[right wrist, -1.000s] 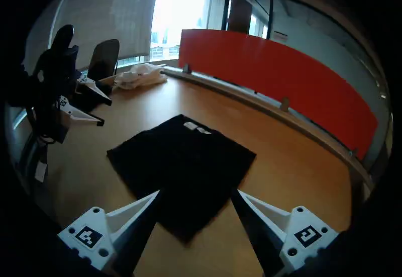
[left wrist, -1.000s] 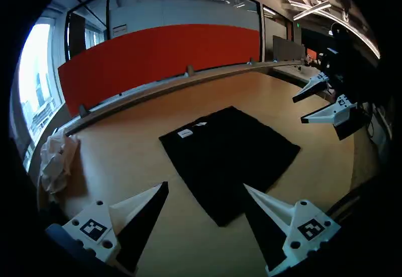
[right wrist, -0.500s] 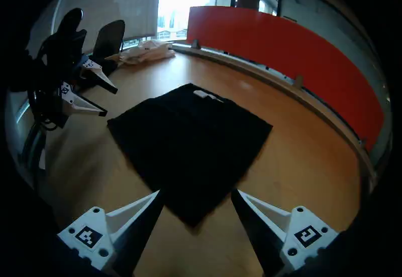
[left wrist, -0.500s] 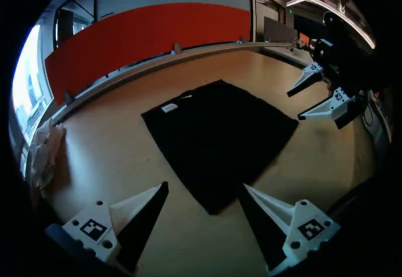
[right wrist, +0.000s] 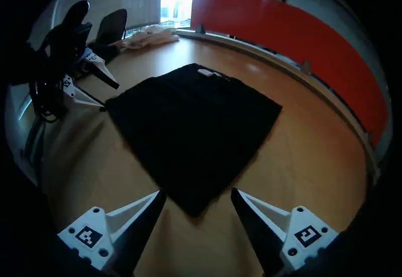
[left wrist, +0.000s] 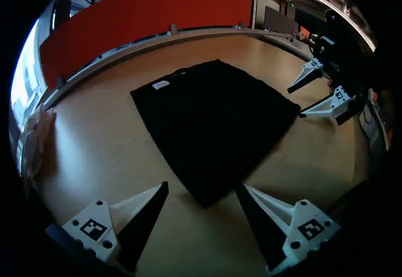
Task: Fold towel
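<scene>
A black towel (left wrist: 216, 121) lies spread flat on a wooden tabletop (left wrist: 100, 141), roughly square and turned so that its corners point outward like a diamond. A small white label (left wrist: 161, 84) sits near its far corner.

In the left gripper view, the left claw (left wrist: 202, 185) is wide open with nothing between its fingers. Its two white fingers frame the towel's nearest corner. Whether they touch the cloth cannot be told.

In the right gripper view, the right claw (right wrist: 197, 191) is also wide open and holds nothing. Another corner of the towel lies between its fingers.

Each claw can also be seen from the other's camera, held at the far side of the towel. There the tip of each claw's lower finger is just beside a side corner of the towel. Contact cannot be told.

A long red panel (left wrist: 140, 15) runs along the far edge of the tabletop. A heap of pale cloth (right wrist: 148, 36) lies on the tabletop well apart from the towel, near a bright window (right wrist: 186, 0). Dark chairs (right wrist: 110, 28) stand beside the heap.
</scene>
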The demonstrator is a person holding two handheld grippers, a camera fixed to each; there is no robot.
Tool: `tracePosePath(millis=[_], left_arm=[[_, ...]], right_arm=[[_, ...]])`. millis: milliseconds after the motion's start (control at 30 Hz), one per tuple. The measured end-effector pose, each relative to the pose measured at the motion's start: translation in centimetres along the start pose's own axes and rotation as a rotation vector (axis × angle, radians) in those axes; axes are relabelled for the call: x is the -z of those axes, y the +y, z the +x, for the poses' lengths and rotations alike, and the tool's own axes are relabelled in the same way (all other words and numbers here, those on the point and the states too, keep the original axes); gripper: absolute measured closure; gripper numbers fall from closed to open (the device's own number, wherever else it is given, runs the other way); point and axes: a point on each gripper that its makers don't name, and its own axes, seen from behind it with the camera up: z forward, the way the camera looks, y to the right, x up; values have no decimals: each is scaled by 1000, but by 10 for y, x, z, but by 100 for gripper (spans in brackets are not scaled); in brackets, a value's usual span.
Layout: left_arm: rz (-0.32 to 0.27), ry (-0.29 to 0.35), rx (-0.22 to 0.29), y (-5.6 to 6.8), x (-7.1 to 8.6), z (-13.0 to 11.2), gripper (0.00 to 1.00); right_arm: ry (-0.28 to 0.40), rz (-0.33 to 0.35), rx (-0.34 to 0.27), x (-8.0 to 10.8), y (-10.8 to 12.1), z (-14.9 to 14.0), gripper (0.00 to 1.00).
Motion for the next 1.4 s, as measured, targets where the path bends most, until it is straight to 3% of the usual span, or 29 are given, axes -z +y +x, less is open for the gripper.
tracePosePath(millis=[533,733,1133,1267,1400], left_arm=[[-14,-23,-19,5,-8,-6,2],[-16,-27,-24,8,-9,-6,11],[-25,-44,-31,14,-9,-6,27],[-28,-51,-34,15,-8,-6,38],[-15,-56,-16,13,-9,-5,73]], right_arm=[[-11,45,-30,0,-1,-9,3],[-13,53,-30,2,-2,-10,9],[-20,62,-22,-2,-3,-10,37],[-22,62,-24,-2,-4,-10,49],[-26,60,-28,0,-4,-10,61]])
